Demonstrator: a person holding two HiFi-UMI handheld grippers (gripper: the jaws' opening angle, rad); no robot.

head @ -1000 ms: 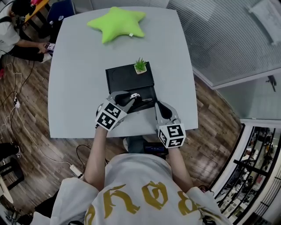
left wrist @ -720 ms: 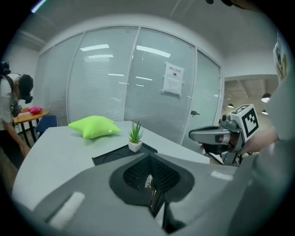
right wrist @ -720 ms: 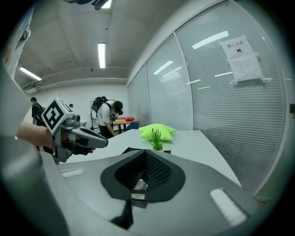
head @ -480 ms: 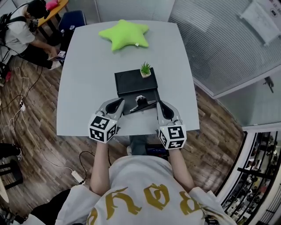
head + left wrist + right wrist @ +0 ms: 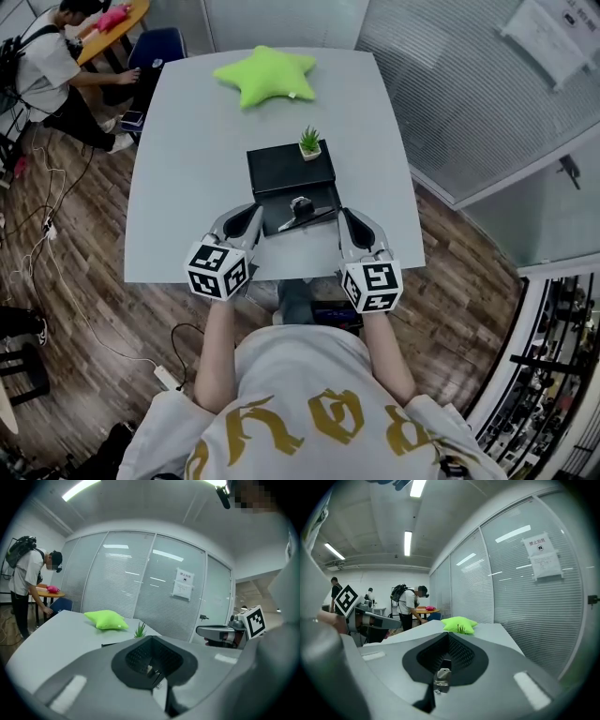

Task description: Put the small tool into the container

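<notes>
Lying in the near part of the container (image 5: 281,169), the small tool (image 5: 302,207) is seeming placed; left gripper (image 5: 251,216) and right gripper (image 5: 346,219) are hovering empty, jaws pressed together.

The grey table (image 5: 178,187) bears a green star cushion (image 5: 265,75) at 12 o'clock; a black container (image 5: 286,169) sits toward 6 o'clock.

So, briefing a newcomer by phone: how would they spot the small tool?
The grey table holds a black container, nearer than the green star cushion. The small tool rests at its near end: dark, metallic, unlike the leafy plant at its far corner.
</notes>
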